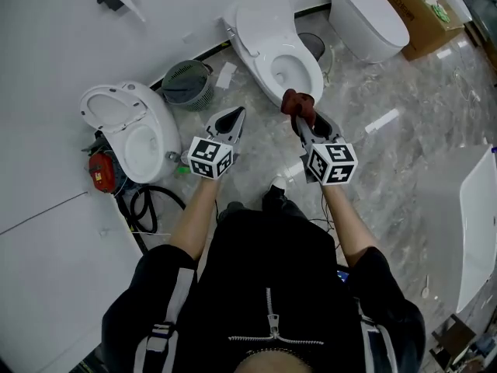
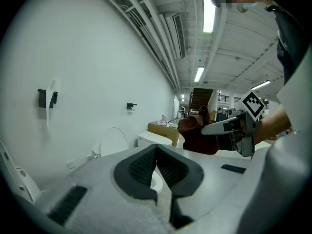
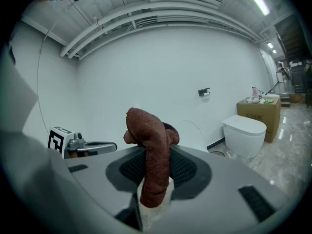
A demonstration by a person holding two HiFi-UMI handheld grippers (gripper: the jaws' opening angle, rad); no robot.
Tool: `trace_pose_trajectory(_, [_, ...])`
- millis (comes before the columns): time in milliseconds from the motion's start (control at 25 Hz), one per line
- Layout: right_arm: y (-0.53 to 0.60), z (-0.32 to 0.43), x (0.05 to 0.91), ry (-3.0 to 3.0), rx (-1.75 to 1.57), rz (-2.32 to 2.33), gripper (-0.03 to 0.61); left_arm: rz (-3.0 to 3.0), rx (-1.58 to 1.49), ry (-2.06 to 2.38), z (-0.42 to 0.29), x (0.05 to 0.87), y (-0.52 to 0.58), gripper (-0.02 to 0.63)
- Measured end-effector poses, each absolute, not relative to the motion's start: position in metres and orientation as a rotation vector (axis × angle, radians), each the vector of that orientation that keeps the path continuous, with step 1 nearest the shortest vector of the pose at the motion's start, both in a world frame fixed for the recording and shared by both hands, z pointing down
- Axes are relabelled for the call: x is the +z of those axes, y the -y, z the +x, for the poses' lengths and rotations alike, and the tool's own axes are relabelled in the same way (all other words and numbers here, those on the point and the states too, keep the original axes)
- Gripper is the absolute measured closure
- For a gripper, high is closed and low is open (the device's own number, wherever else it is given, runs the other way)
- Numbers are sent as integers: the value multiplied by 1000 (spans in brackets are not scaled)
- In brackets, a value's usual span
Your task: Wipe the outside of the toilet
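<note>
Hanging near the toilet (image 1: 260, 22), a brown cloth (image 1: 297, 103) is clamped by the right gripper (image 1: 300, 120); the left gripper (image 1: 234, 118) is closed, empty.

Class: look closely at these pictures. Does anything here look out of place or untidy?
Yes. A black hose lies coiled loose on the floor beside the left toilet, and a white strip lies right of the middle toilet. The toilets stand at differing angles.
</note>
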State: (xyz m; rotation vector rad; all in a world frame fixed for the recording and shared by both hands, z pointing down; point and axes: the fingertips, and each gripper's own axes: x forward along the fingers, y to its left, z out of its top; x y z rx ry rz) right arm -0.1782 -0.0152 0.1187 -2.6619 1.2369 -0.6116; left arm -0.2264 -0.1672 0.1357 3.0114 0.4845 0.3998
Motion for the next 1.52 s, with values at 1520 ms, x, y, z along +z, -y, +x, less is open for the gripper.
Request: trace_pose_trajectory(1520, [179, -57, 254, -1178, -986, -2594, 460, 2889, 558, -523, -78, 252, 310, 614])
